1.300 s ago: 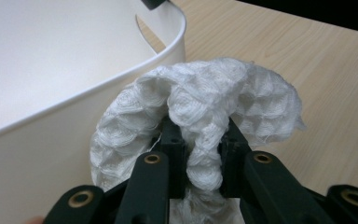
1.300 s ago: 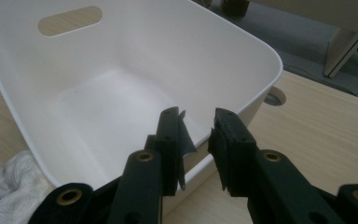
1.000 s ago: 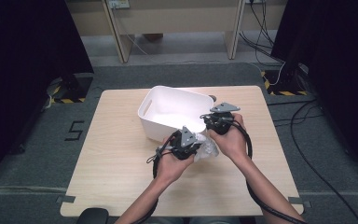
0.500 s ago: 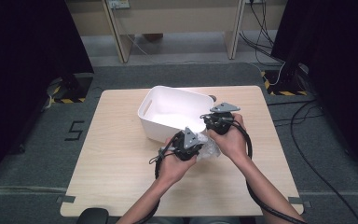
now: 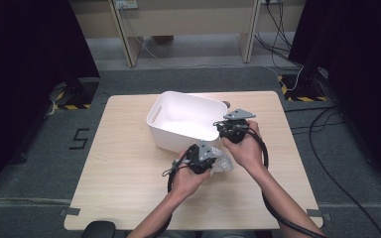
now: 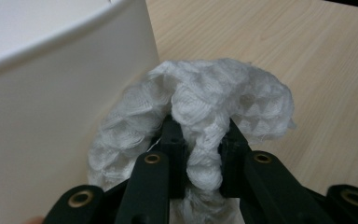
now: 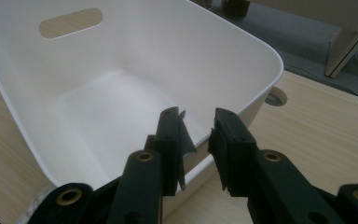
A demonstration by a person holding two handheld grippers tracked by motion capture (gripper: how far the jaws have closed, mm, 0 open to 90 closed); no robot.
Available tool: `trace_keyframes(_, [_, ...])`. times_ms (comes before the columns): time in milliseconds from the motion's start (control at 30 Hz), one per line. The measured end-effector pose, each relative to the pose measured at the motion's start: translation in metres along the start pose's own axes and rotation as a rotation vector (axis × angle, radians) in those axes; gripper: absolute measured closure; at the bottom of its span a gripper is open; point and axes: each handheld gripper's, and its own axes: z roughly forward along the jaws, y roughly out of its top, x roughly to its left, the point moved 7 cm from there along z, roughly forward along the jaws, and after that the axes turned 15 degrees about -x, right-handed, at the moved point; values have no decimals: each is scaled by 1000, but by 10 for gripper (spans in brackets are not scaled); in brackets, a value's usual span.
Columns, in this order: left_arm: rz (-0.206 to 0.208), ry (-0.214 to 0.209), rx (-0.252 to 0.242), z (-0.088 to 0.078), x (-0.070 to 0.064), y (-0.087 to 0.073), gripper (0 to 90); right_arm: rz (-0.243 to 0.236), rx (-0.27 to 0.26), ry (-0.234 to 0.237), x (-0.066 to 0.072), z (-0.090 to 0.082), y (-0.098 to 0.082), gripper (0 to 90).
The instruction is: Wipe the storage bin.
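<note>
Wooden table (image 5: 129,168), white cloth's (image 6: 214,102) lower end perhaps behind left gripper's (image 6: 200,154) fingers.

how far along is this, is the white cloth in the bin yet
Not yet. Done: the left hand-held gripper is shut on the crumpled white cloth. In hand: the cloth sits just outside the white bin, low by its near wall above the table. The right hand-held gripper waits at the bin's rim, nothing between its jaws. Left: lift the cloth over the rim and release; the bin looks empty.
</note>
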Motion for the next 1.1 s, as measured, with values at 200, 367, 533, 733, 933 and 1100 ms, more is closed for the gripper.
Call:
trace_keyframes(200, [-5,-6,25,5,-1,-11,767,1,-1,0,0,0,0,727])
trace_keyframes(367, [-8,-8,43,10,-1,-20,767,-1,0,-1,0,0,0,728])
trace_keyframes(533, [-15,-12,57,13,-1,-25,767,2,-3,0,0,0,0,727])
trace_keyframes(733, [-26,-23,70,13,-1,-30,767,3,-2,-2,0,0,0,727])
trace_keyframes(933, [-49,-29,57,-2,7,-21,766,24,-2,-3,0,1,0,724])
trace_keyframes(1100, [-29,5,48,-34,19,-16,764,79,25,1,1,2,-2,611])
